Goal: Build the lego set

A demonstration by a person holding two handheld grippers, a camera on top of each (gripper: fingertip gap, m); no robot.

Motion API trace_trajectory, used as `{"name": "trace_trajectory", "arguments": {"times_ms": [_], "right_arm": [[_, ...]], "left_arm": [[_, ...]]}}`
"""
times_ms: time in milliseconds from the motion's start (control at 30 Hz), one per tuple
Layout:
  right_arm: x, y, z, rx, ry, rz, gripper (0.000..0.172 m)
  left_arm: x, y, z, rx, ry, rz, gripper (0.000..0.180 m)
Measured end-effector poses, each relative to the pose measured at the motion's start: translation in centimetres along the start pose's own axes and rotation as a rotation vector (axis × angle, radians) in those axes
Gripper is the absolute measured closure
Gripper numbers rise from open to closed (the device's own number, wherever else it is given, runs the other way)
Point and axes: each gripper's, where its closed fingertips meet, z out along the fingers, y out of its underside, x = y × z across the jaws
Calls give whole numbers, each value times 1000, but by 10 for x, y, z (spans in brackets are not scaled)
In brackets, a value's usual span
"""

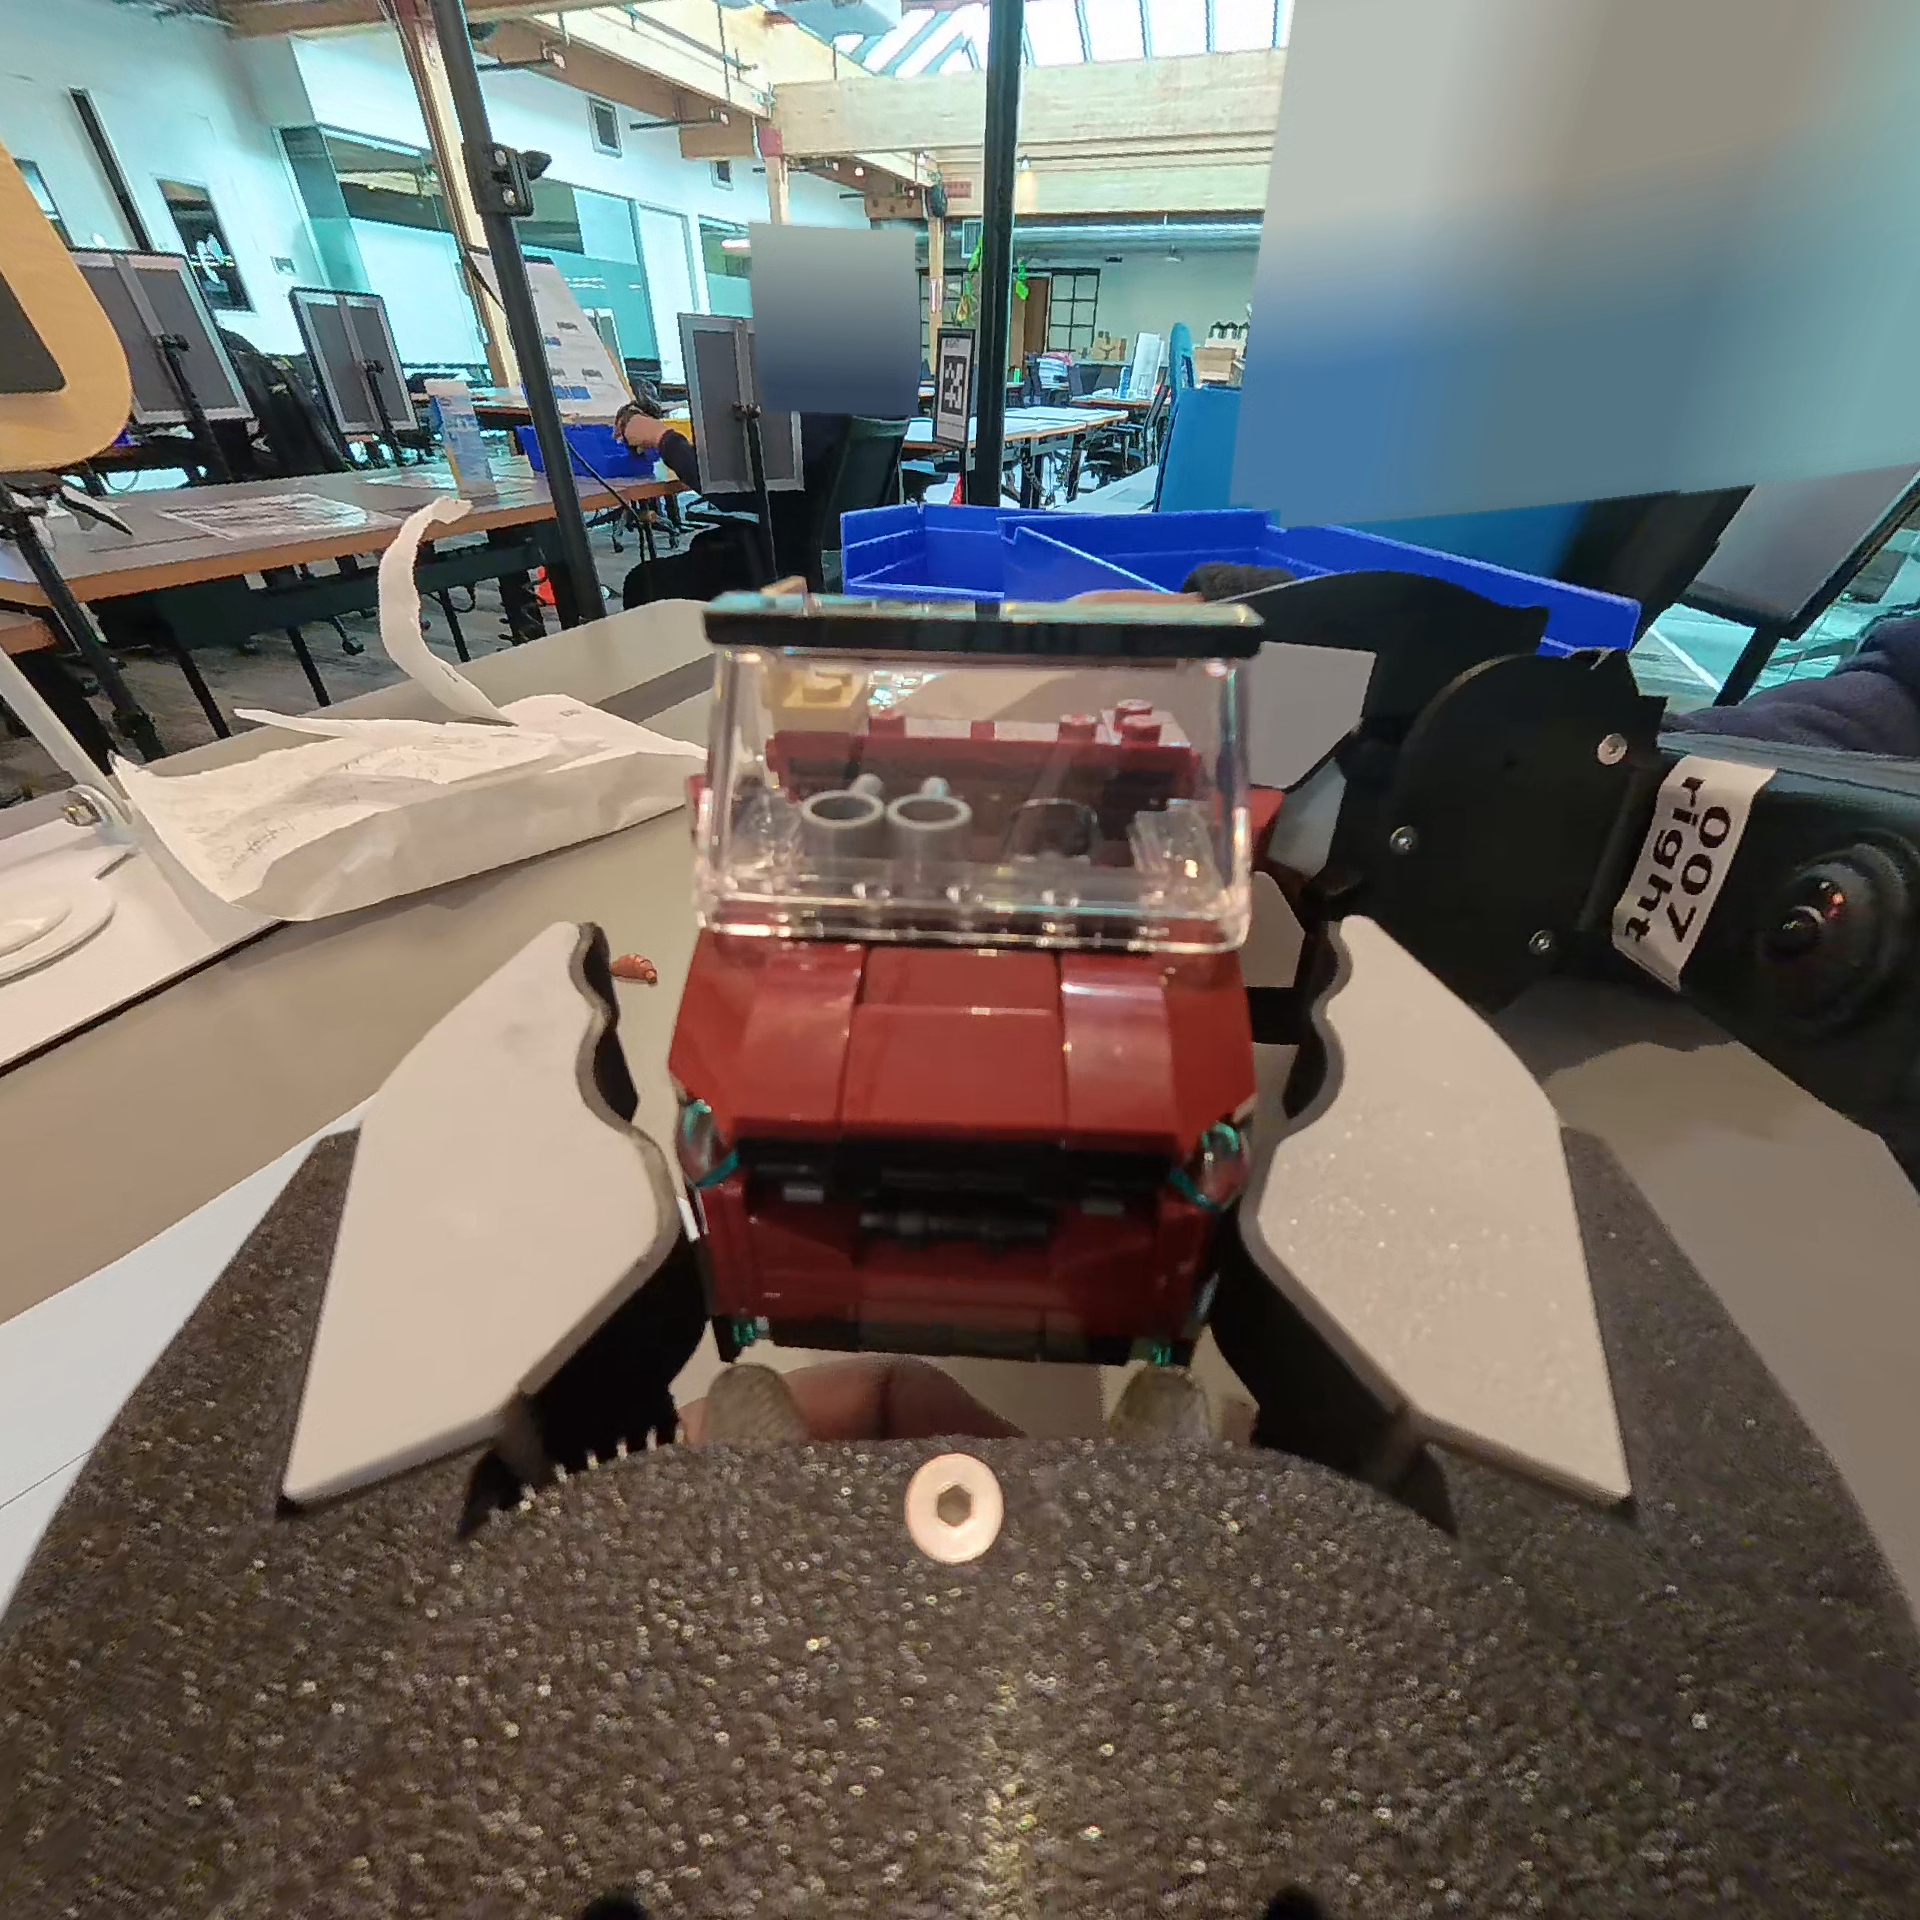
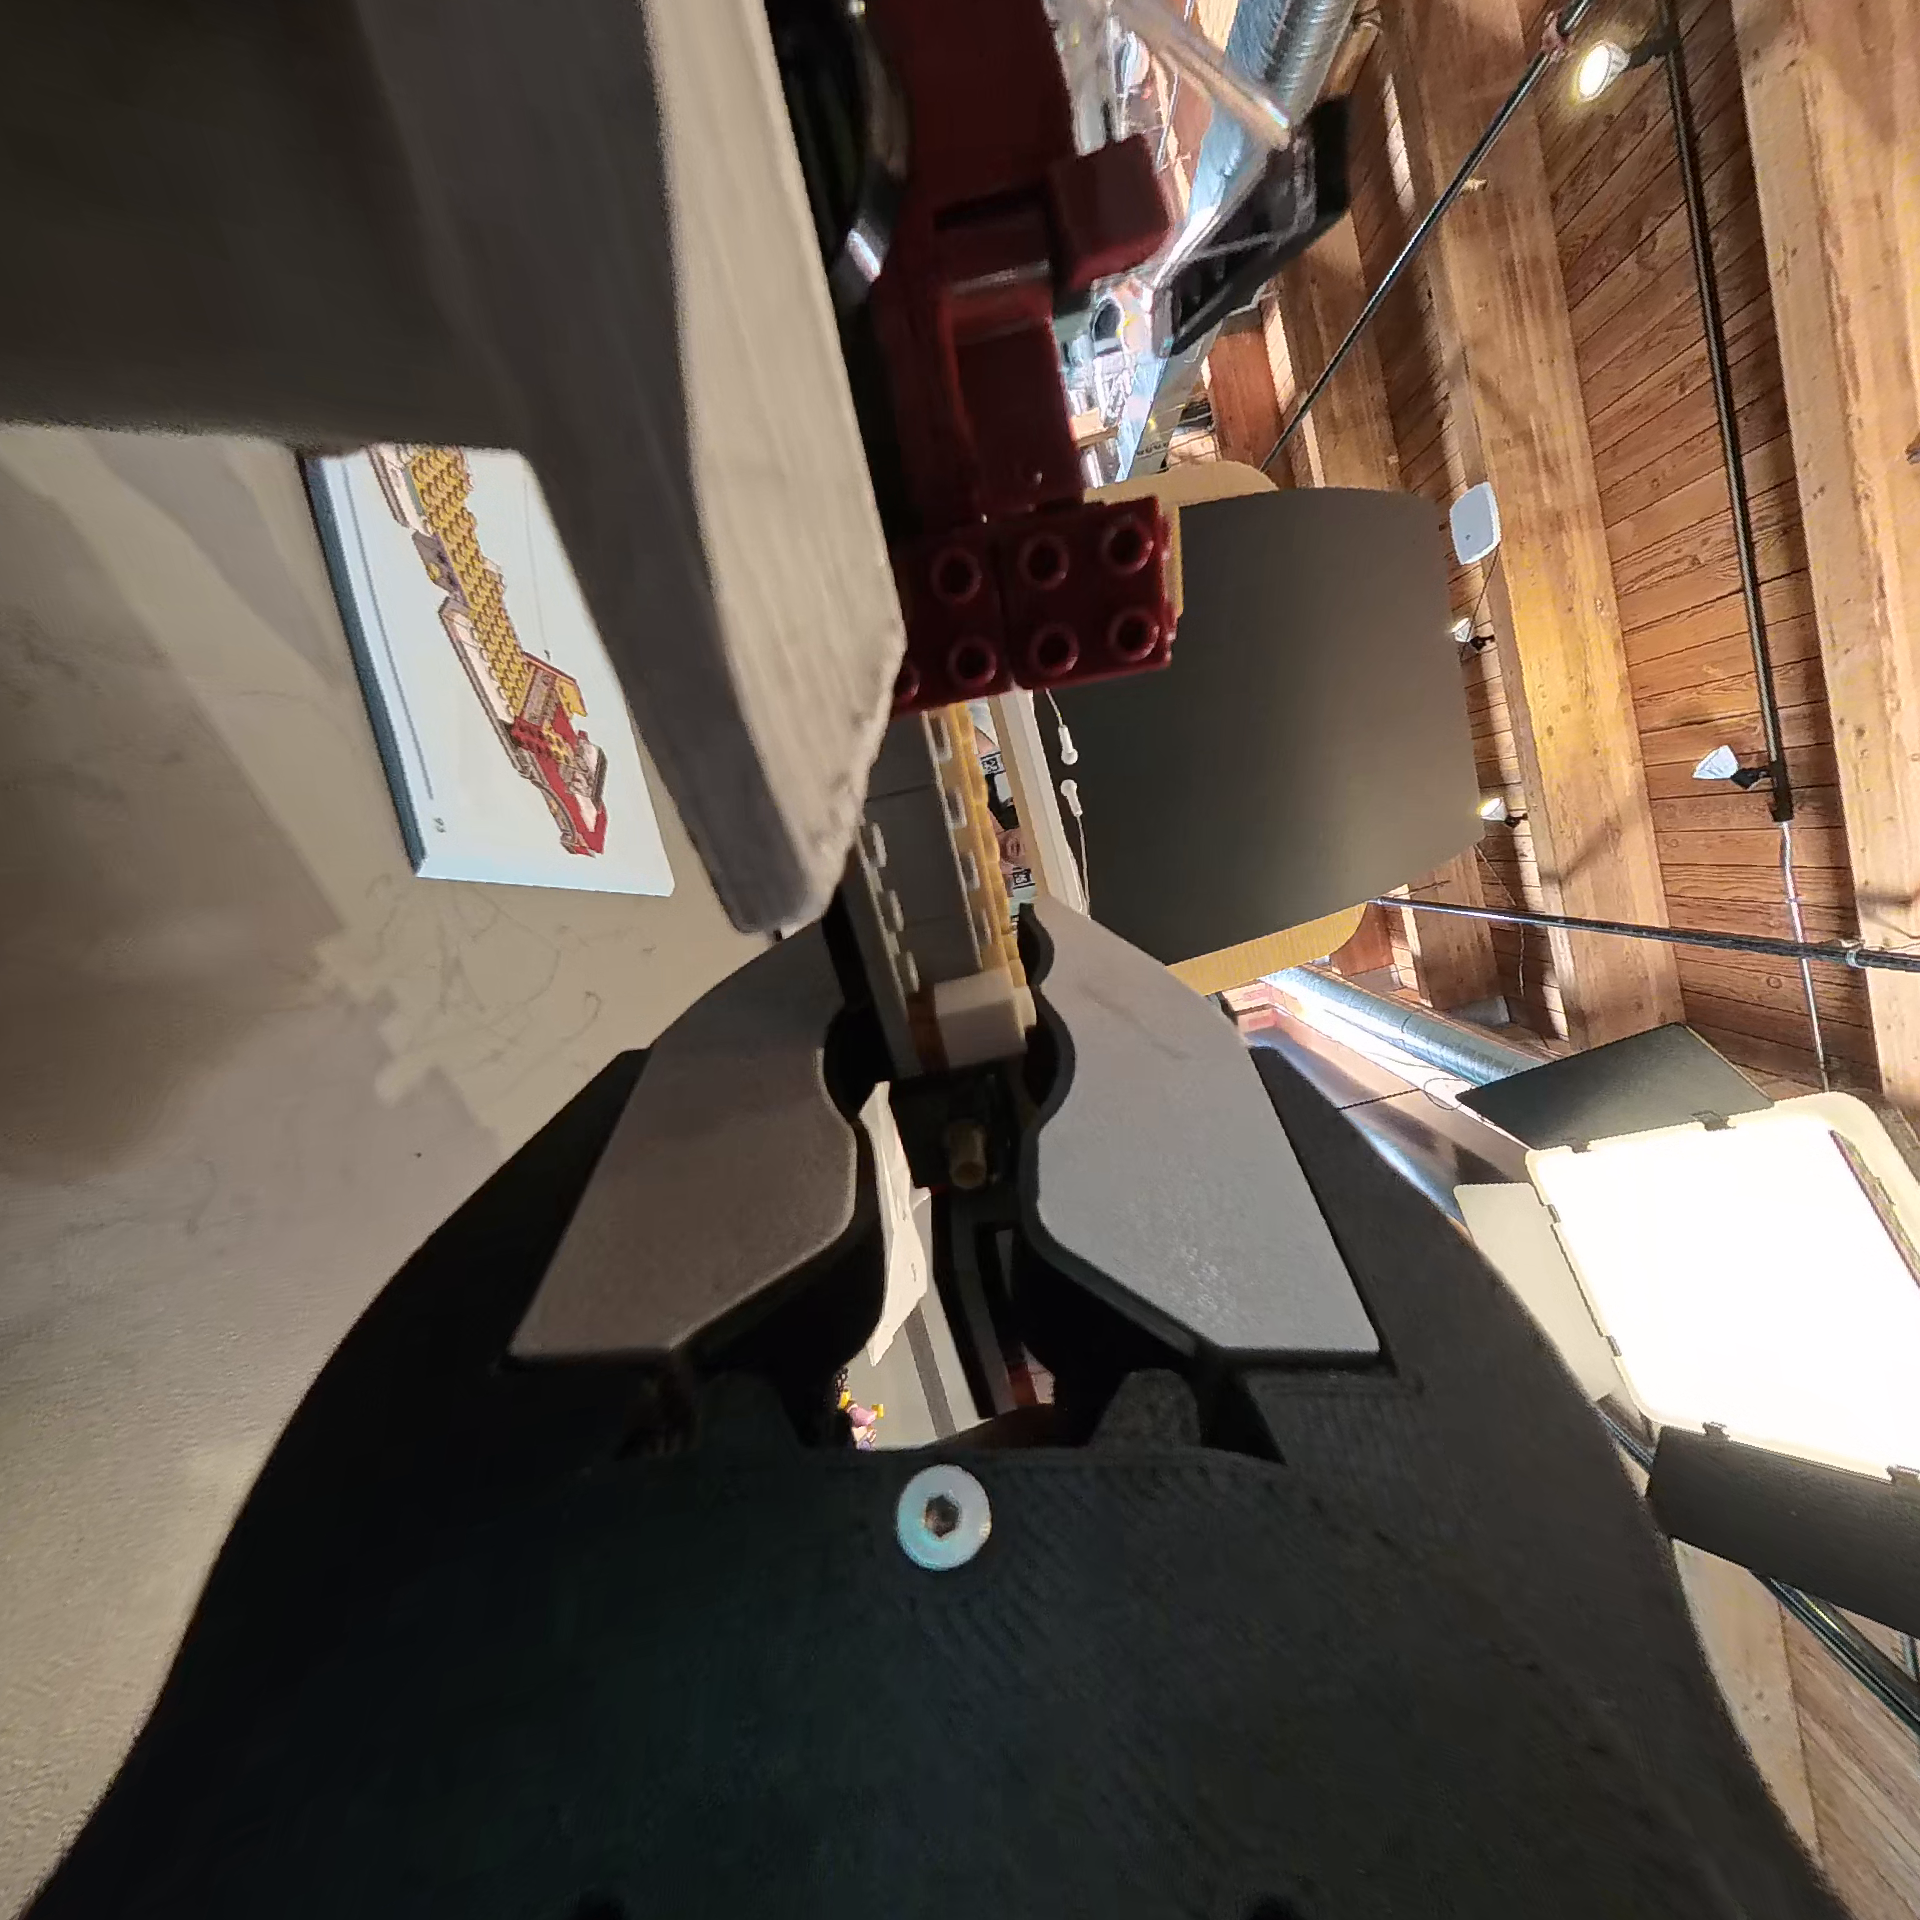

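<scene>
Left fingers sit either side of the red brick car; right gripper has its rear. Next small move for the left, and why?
Probably close the left gripper gently on the red brick car: its fingers flank the hood wide apart, while the right gripper clamps the rear plates.

the toy car (image 1: 961, 1091) is dark red, with a see-through window (image 1: 971, 790) and a black roof (image 1: 982, 621). two little grey rings (image 1: 883, 826) sit inside it. the left claw (image 1: 961, 1039) has light grey fingers (image 1: 488, 1195) on a speckled dark grey body. the right claw (image 2: 940, 1029) has grey fingers (image 2: 1164, 1164) on black. it pinches a grey and yellow part (image 2: 935, 935) of the car with a white block (image 2: 977, 1023). the counter (image 1: 208, 1091) is grey. the bin (image 1: 1143, 551) is bright blue. the paper bag (image 1: 364, 790) is white. the booklet (image 2: 499, 675) is white with a red and yellow drawing.
</scene>
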Motion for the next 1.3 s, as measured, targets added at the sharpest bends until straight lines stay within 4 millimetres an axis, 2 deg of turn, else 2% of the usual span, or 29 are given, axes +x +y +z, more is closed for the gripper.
{"name": "trace_trajectory", "arguments": {"times_ms": [567, 767, 933, 1200, 1300], "right_arm": [[4, -2, -1, 16, 30, -8, 147], [5, -3, -2, 27, 39, -13, 139], [4, -2, -3, 26, 20, 8, 146], [6, 0, -3, 24, 20, 11, 147], [7, 3, -3, 7, 26, 13, 147]], "left_arm": [[1, -3, -2, 23, -15, 30, 58], [1, -10, -5, 81, -4, -15, 59], [2, -8, -4, 67, 10, -4, 59], [0, -9, -4, 71, -4, 0, 59], [0, -9, -4, 78, 10, -56, 63]]}}
